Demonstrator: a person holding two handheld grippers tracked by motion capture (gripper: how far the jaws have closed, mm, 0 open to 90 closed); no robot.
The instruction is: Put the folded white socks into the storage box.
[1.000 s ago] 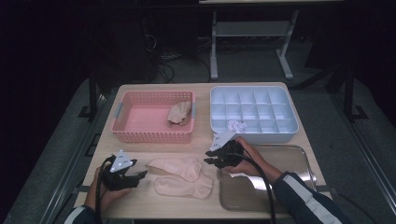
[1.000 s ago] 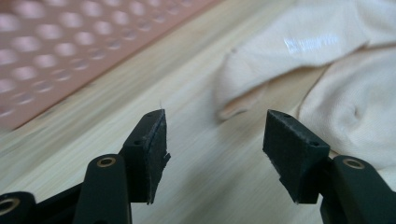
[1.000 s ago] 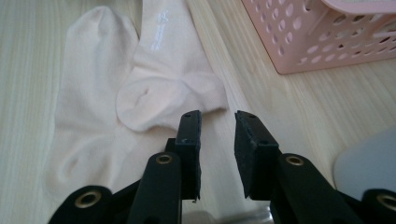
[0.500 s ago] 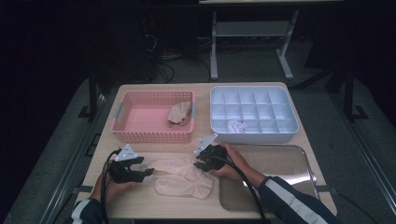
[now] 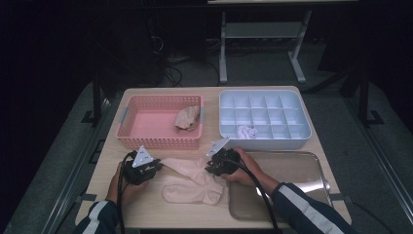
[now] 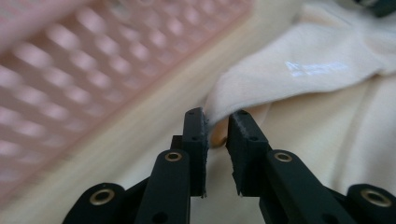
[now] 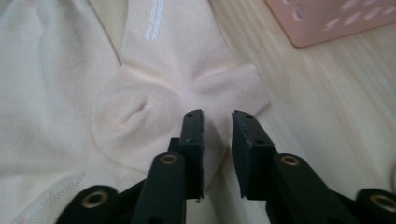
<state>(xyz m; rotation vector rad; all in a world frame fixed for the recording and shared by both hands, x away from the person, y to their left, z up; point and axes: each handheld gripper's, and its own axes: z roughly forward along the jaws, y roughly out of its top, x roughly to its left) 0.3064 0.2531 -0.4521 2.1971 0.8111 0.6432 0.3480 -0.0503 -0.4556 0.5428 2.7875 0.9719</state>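
Nearest the person, a clear tray (image 5: 292, 195) lies on the bench (image 5: 107, 195) at the front right, the right forearm resting across its near-left part. Just left of it lie two cream socks: the lower sock (image 5: 192, 192) flat toward the front edge, the upper sock (image 5: 187, 168) crossing above it and running from the left hand-held gripper (image 5: 155, 168) to the right hand-held gripper (image 5: 214, 168). Left hand-held gripper: jaws have just been closing and now stand nearly together, with the narrow end of the upper sock (image 6: 280, 74) reaching into the small gap between them; the cloth touches the jaw tips, but whether it is truly pinched cannot be told, as a slit remains. Right hand-held gripper: jaws have likewise just been closing to a narrow gap, tips set over the ribbed cuff of the upper sock (image 7: 187, 93), cloth lying under and between them; a firm pinch cannot be made out. Both socks lie on the bench between the two hands, overlapping near the right gripper. Farther back, on the left, a pink basket (image 5: 141, 141) holds one crumpled tan cloth item (image 5: 187, 118) in its right part. Farther back, on the right, a pale blue divided box (image 5: 265, 139) holds a small white bundle (image 5: 247, 131) in a front-row compartment.
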